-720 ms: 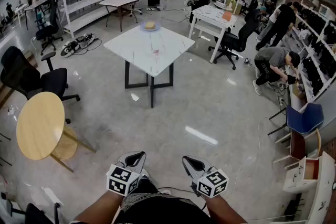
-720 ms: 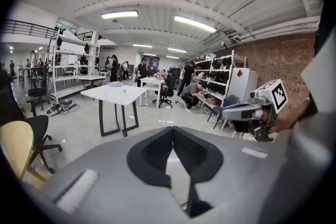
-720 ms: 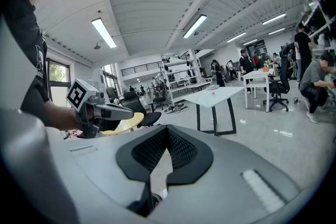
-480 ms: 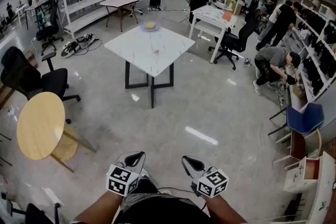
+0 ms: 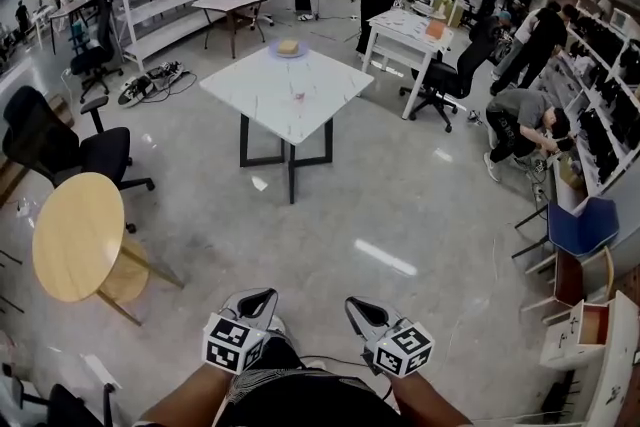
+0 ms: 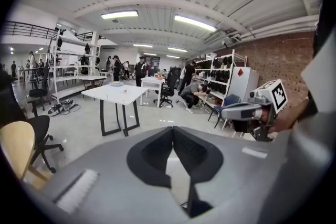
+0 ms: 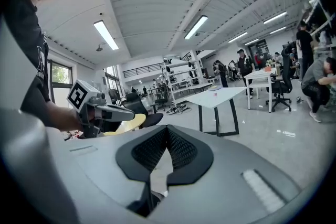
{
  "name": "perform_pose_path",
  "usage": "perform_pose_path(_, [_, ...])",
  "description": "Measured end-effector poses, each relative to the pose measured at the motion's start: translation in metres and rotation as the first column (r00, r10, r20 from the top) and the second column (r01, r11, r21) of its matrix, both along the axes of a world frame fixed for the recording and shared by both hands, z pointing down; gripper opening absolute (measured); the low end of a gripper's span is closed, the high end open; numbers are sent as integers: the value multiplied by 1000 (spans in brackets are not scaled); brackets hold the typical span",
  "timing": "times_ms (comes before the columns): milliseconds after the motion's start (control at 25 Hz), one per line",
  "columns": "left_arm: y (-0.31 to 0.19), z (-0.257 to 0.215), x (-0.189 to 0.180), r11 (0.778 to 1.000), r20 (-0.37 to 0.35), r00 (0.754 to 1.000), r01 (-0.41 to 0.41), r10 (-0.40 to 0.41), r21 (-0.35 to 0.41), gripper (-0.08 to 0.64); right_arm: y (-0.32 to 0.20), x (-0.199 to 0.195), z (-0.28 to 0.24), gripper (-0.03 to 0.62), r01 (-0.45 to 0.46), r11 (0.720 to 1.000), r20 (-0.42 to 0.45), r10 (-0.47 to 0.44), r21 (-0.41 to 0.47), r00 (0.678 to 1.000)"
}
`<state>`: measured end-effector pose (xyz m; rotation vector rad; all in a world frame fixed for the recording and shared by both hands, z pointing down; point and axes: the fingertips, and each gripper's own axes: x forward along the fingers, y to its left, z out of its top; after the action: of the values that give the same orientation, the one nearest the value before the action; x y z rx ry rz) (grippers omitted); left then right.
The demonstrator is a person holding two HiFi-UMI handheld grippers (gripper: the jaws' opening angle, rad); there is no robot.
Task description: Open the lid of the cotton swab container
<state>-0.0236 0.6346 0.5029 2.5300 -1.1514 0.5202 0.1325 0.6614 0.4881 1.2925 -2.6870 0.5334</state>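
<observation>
Container can't be ID'd for sure: only a tiny pinkish object (image 5: 297, 98) shows near ctr of the white square table w/ black legs (image 5: 255, 85), too small to make out lid or shape. Yellow lump (image 5: 287, 46) on a pale blue plate (image 5: 274, 53) sits at that table's far corner. Table is well apart from both tools, across the glossy grey floor (image 5: 400, 205). Left gripper (image 6: 172, 135): jaws pressed together, nothing btwn them. Right gripper (image 7: 167, 132): same, tips meeting, empty. Both held low by the person's body; forearms cut off at head view's bottom edge. Round wooden table (image 5: 75, 235) at left.
</observation>
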Motion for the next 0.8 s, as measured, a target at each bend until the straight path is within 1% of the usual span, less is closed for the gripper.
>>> perform_pose_path(160, [0,6,-3,1000,15,1000,-7,7,-9,59,-5,-2,5,0,-6,1000,3,6,-8,1000])
perform_pose_path(360, [-18,11,-9,1000,27,1000,-1,1,-28,58,-27,-8,7,0,-3,1000,1,3,-15,1000])
perform_pose_path(640, [-67,3,-17,1000,11,1000,8,-8,-24,58,-70,-17,1,0,-7,1000,-10,7,-30,1000])
perform_pose_path(800, [-97,3,-14,1000,-1,1000,0,0,-25,58,-91,-17,1,0,-10,999,-33,8,-37,999])
